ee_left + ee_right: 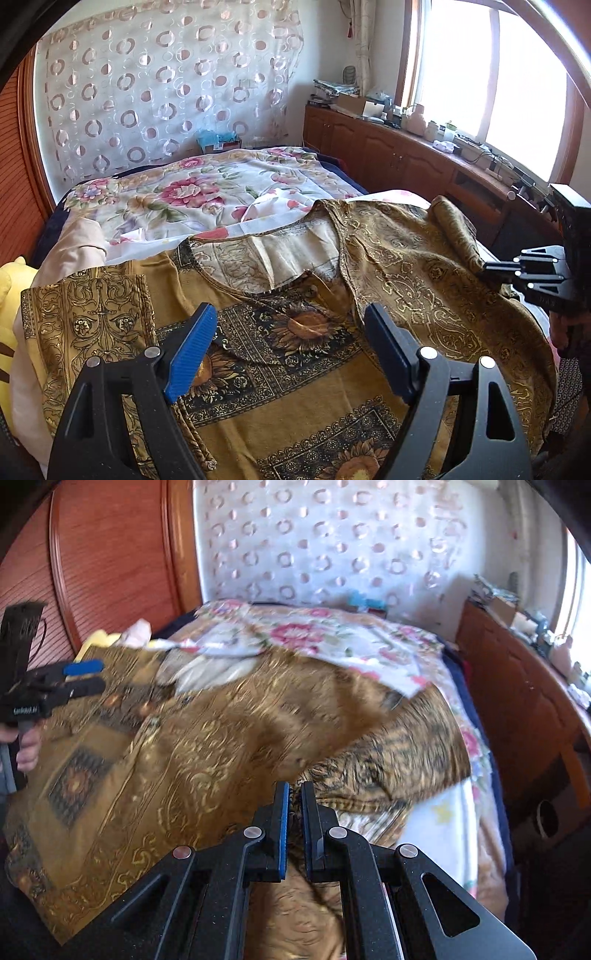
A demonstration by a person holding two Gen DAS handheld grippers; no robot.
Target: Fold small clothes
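A gold and brown top (303, 373) with flower squares lies spread on the bed (207, 184), neck side away. Its 1 sleeve (85, 325) is folded flat on the left. The other side is lifted and bunched up, folded over toward the middle.

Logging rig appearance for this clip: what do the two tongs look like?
Both tongs, left and right, are matte black, angular frames with cut-out windows and silver rivets. The fingers carry ribbed blue pads. In the right view, the left body bears small white lettering, too blurred to read.
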